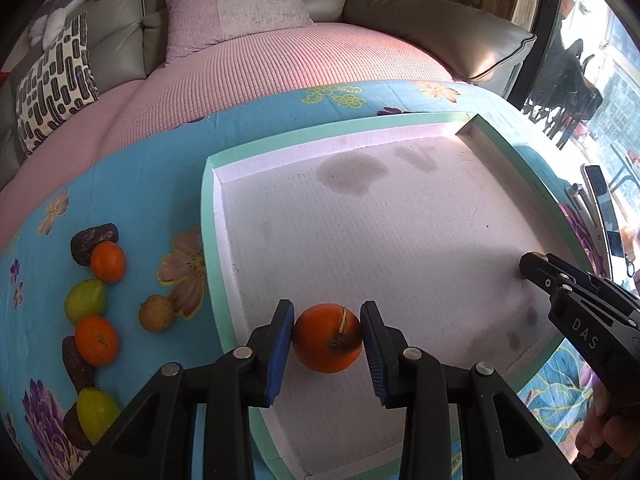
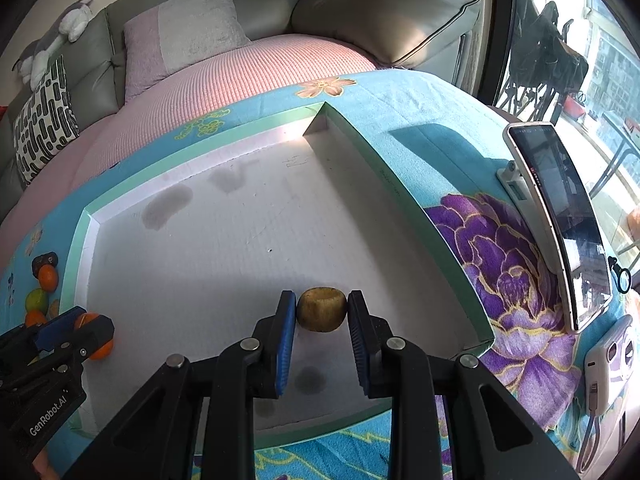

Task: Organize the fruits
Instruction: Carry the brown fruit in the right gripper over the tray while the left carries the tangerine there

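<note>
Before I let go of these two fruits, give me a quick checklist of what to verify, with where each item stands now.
1. Orange between the left gripper pads: ok, held.
2. Brown fruit in the right gripper: ok, held.
3. Both fruits over the white tray, inside its green rim: ok.
4. Fruits resting on the tray floor: cannot tell.
5. Landing spots free of other fruit: ok.
6. Fruit left on the blue cloth: not ok, several remain, including a green lime.

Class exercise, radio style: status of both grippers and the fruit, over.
Left gripper shut on orange. Right gripper shut on kiwi. Both over tray. Nothing blocking.
</note>
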A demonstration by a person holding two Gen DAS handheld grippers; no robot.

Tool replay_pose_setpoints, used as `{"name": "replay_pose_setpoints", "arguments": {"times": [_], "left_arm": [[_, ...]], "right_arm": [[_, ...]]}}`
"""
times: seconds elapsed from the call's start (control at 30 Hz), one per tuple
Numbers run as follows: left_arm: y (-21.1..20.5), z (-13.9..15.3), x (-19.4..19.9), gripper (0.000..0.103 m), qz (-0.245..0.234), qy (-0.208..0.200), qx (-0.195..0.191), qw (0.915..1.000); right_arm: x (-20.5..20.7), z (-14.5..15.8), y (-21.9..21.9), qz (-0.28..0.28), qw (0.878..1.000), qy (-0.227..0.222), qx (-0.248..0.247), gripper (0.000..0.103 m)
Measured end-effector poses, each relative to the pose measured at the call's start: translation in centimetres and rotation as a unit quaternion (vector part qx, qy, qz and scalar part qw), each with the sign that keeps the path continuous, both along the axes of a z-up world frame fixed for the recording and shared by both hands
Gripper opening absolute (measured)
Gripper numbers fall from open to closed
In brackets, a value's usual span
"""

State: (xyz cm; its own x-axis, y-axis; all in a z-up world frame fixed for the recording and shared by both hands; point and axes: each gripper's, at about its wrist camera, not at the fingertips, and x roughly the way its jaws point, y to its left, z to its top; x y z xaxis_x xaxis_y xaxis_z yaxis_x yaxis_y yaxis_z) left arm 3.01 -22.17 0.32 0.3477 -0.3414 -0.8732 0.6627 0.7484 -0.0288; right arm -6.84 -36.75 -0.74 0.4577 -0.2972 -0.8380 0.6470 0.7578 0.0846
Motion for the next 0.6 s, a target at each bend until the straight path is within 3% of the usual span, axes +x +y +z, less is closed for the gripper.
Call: {"name": "replay_pose_setpoints", "arguments": {"times": [0.47,0.6], "left_arm": [[-0.29,0.24,-0.25,0.038,0.006,-0.008,0.009,0.9999],[-0.21,0.48,-0.36,0.047,0.006,-0.012,0.009,0.9999]], "right_arm": [[-0.07,0.14,0.14,0.001,1.0,0.005,-0.009,0.028],[-0.12,0.4,0.18,-0.001,1.0,0.012,-0.02,0.03]]}}
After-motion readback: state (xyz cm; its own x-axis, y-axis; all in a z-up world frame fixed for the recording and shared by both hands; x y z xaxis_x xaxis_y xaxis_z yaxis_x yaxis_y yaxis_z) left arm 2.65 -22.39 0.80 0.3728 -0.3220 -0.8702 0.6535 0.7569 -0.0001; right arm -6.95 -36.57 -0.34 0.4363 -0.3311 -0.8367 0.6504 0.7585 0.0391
